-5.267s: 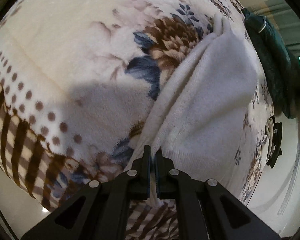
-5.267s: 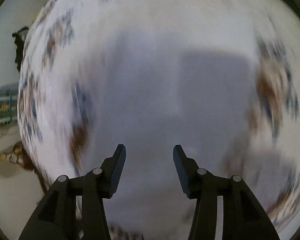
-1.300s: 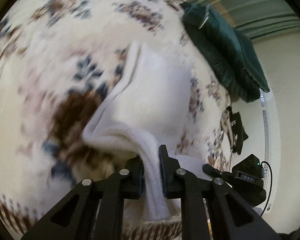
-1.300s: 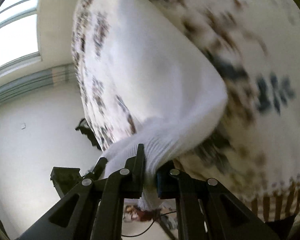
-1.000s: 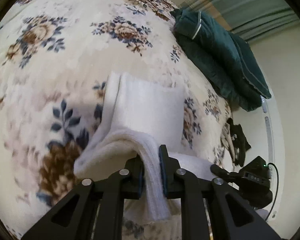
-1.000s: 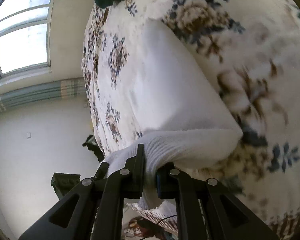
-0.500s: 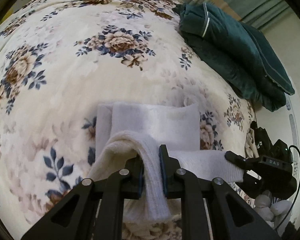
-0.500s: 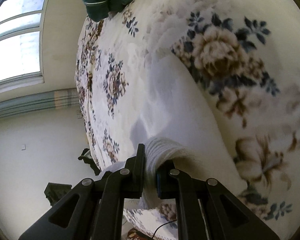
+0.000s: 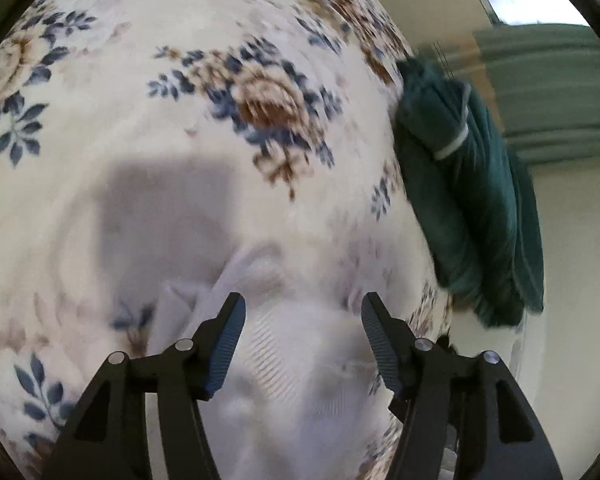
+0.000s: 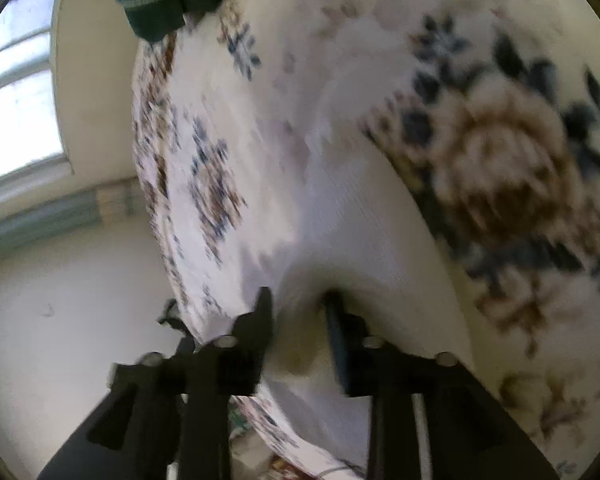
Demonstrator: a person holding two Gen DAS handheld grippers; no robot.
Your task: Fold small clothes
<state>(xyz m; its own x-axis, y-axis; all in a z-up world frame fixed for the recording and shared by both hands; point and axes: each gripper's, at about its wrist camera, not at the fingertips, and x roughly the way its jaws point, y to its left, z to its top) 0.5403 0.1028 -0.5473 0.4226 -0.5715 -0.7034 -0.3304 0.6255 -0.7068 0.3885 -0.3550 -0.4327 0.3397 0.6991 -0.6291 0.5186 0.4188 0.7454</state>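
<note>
A: What is seen in the left wrist view?

B: The left gripper is held with jaws wide apart, nothing between them. The white knitted garment is laid on the floral blanket at lower centre. A dark green garment is seen at the right.

A: And the right wrist view?

B: The right gripper is seen blurred, jaws parted around a fold of the white knitted garment at lower centre; a grip cannot be confirmed.
</note>
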